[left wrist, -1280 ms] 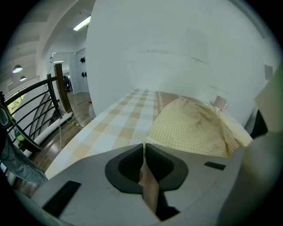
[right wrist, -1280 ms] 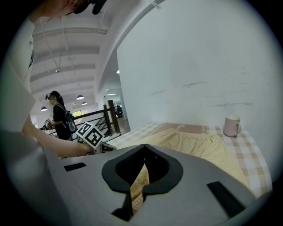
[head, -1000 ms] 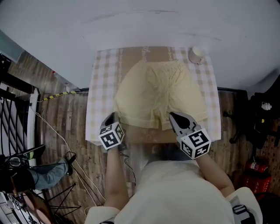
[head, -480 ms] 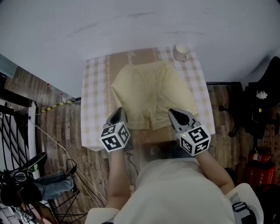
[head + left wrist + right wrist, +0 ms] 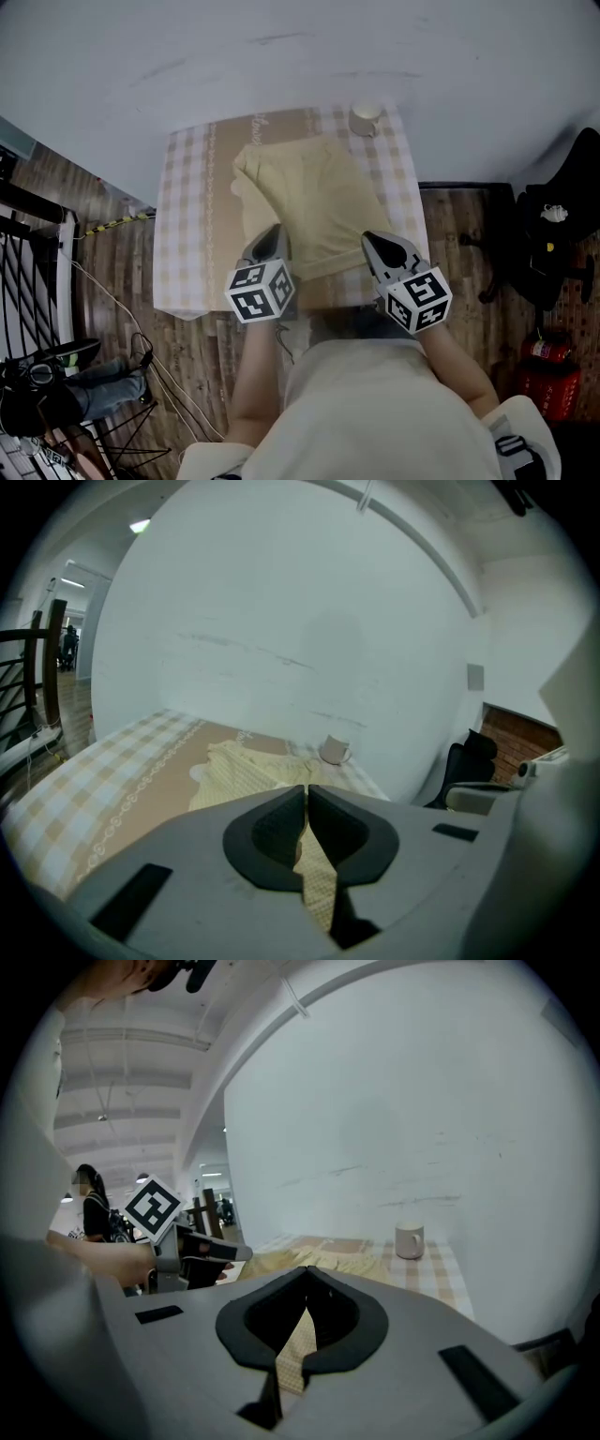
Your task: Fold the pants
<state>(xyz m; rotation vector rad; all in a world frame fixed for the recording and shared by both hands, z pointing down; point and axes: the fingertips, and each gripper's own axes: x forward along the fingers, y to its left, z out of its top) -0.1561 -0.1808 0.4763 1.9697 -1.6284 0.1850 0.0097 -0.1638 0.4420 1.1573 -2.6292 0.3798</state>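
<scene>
**Operator:** Report the current state.

**Technician:** The table (image 5: 183,253) carries the pants (image 5: 319,202) at its middle, with their left side drawn in over the rest. The left gripper (image 5: 274,240) is clenched on a pinch of hem fabric. The right gripper (image 5: 375,246) is clamped on the hem likewise.

**Operator:** Likely faults?

**Technician:** An uneven pull could slide the whole garment or bunch the checked cloth (image 5: 405,216) beneath it. Either thin pinch may slip from its jaws, dropping the layer crooked. A wide sweep toward the far right corner could strike the mug (image 5: 366,117).

**Operator:** Readable markings?

**Technician:** None. The cloth's curly print is too small to read. The marker cubes (image 5: 258,291) show only black-and-white squares.
</scene>
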